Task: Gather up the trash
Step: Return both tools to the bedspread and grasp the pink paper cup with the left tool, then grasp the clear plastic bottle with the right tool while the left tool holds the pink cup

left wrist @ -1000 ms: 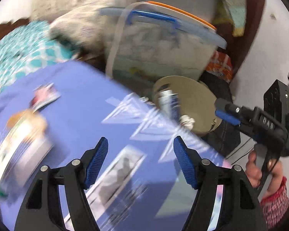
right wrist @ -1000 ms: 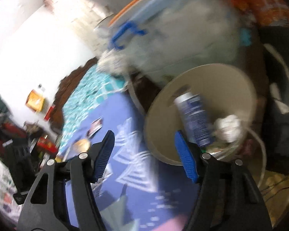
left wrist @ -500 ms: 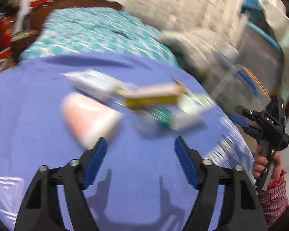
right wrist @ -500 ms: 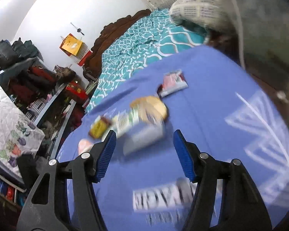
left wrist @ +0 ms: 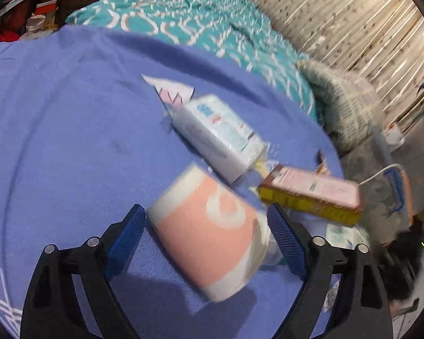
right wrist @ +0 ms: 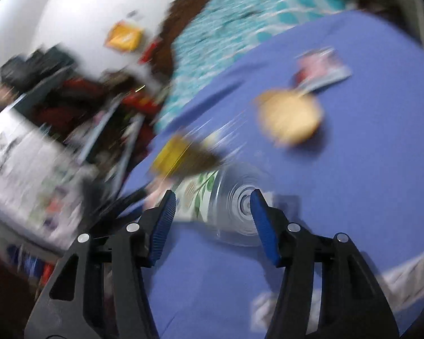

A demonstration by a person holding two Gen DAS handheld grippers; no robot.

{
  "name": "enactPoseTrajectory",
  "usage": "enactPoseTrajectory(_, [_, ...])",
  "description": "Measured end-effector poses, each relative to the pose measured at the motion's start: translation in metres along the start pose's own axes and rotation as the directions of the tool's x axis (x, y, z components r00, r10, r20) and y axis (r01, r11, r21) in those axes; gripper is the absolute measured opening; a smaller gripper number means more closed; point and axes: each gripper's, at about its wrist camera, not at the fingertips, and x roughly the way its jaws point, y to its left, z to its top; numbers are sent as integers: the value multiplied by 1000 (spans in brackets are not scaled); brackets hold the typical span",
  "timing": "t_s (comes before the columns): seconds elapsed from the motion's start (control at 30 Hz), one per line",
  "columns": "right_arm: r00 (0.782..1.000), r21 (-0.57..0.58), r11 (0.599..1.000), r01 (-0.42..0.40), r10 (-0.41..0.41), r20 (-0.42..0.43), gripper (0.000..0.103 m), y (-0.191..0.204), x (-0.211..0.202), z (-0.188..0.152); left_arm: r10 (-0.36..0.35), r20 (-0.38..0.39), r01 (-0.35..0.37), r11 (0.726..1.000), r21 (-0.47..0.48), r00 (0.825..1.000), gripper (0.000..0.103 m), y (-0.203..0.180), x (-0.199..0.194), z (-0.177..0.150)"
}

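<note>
Trash lies on a blue blanket (left wrist: 56, 141). In the left wrist view, my left gripper (left wrist: 206, 243) is open, its fingers on either side of a pink and white paper cup (left wrist: 209, 237) lying on its side. Beyond it lie a white wipes pack (left wrist: 217, 135), a pink and yellow carton (left wrist: 311, 195) and a torn pink wrapper (left wrist: 169, 90). In the blurred right wrist view, my right gripper (right wrist: 212, 217) is open around the end of a clear plastic bottle (right wrist: 234, 200) with a leaf label. A tan round piece (right wrist: 288, 118), a yellow carton (right wrist: 172, 155) and a red wrapper (right wrist: 319, 67) lie beyond.
A teal patterned bedspread (left wrist: 198, 17) covers the bed beyond the blanket. A grey pillow (left wrist: 344, 107) and a clear storage box (left wrist: 395, 192) sit at the right. Cluttered shelves and bags (right wrist: 56, 90) stand at the left of the right wrist view.
Both grippers swung away from the tan bin and storage box toward the trash on the blanket. The left closed in on the pink cup, the right on the clear bottle.
</note>
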Motion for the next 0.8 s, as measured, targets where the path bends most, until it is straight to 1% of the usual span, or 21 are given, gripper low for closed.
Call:
enactPoseTrajectory(0.03, [998,-53,997,-47,45,-38,63,14,0,-17,6,10,-6,1000,8,1000,78,0,1,-4])
enactPoseTrajectory(0.07, [997,-93,994,-63,58,-56,68,23,-2,-31,4,28,-5,1000,10,1000,76,0,-1,-9])
enactPoseTrajectory(0.1, [994,-134,988,-81,70,-79,69,32,-3,-43,-11,33,10,1000,7,999,72,1,-1,-10])
enactPoseTrajectory(0.13, [989,-176,978,-108,89,-115,69,41,-4,-57,-46,35,46,999,-5,998,66,4,-5,-13])
enactPoseTrajectory(0.17, [986,-193,973,-124,99,-135,69,46,-4,-64,-54,43,55,998,-10,998,60,7,-7,-14])
enactPoseTrajectory(0.2, [984,-213,969,-127,97,-149,69,50,-5,-72,-58,53,59,998,-10,997,57,8,-14,-16])
enactPoseTrajectory(0.23, [985,-236,965,-114,80,-151,69,53,-5,-76,-62,61,62,998,-5,996,52,9,-19,-19])
enactPoseTrajectory(0.27, [990,-280,957,-73,36,-138,69,58,-9,-80,-58,73,58,998,4,996,48,9,-27,-22])
enactPoseTrajectory(0.33, [995,-346,938,12,-45,-89,69,65,-13,-80,-49,98,47,999,21,994,45,12,-45,-33])
enactPoseTrajectory(0.37, [996,-361,932,33,-62,-69,69,67,-15,-77,-50,102,48,999,21,994,43,15,-50,-36])
enactPoseTrajectory(0.43, [996,-390,918,73,-90,-24,74,70,-19,-74,-65,106,65,998,1,992,40,27,-67,-49])
enactPoseTrajectory(0.47, [993,-408,907,106,-114,4,80,69,-20,-71,-79,105,80,997,-11,991,38,32,-73,-53])
enactPoseTrajectory(0.53, [991,-430,893,132,-135,22,82,69,-19,-70,-89,109,93,995,-35,990,37,45,-89,-64])
enactPoseTrajectory(0.6, [986,-438,885,157,-165,20,82,66,-9,-66,-66,117,72,996,-45,991,35,56,-103,-74])
enactPoseTrajectory(0.67, [982,-433,884,178,-189,18,82,67,-2,-65,-62,121,70,996,-63,991,34,68,-116,-87])
enactPoseTrajectory(0.73, [981,-431,882,189,-193,35,83,69,1,-61,-59,118,68,995,-75,991,34,77,-125,-100])
enactPoseTrajectory(0.8, [980,-444,874,196,-194,50,83,73,3,-54,-80,112,90,992,-89,990,34,84,-131,-111])
